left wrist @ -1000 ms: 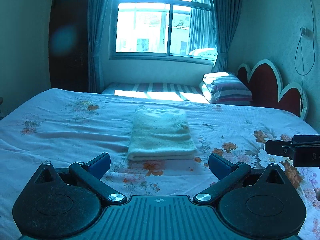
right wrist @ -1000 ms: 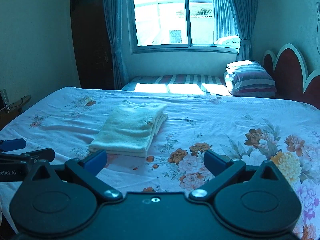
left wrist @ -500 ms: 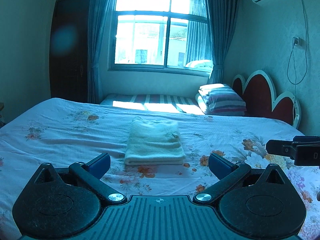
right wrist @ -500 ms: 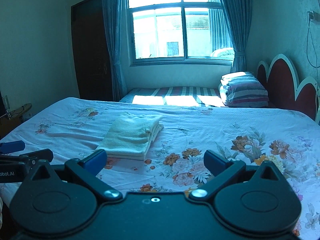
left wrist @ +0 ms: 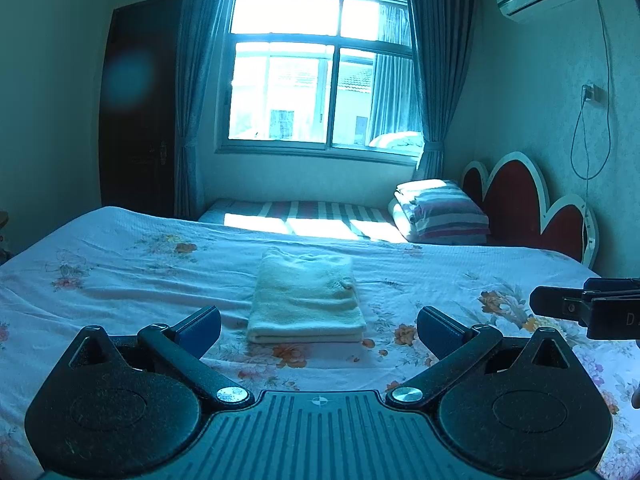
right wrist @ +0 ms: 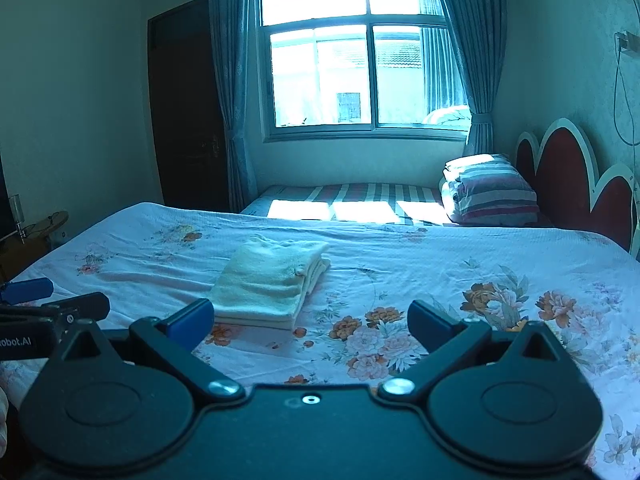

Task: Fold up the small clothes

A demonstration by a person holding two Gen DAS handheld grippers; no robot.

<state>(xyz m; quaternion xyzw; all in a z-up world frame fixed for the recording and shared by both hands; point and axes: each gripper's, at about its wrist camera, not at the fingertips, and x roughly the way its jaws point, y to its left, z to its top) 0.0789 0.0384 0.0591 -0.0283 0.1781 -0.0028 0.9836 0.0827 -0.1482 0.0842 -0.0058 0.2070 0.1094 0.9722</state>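
Note:
A pale yellow garment (left wrist: 306,298) lies folded into a neat rectangle on the floral bedsheet (left wrist: 120,264); it also shows in the right wrist view (right wrist: 268,284). My left gripper (left wrist: 318,326) is open and empty, held back from the garment's near edge, not touching it. My right gripper (right wrist: 310,322) is open and empty, to the right of the garment and clear of it. Each gripper shows at the edge of the other's view: the right one (left wrist: 588,308) and the left one (right wrist: 48,304).
A second bed with a striped sheet (left wrist: 304,216) and a stack of striped bedding (left wrist: 440,212) stands under the window. A red scalloped headboard (left wrist: 532,208) lines the right wall. A dark door (right wrist: 188,108) is at the left.
Both grippers have drawn back and risen away from the folded garment, which looks smaller and farther off. The garment has not moved. Both stay open.

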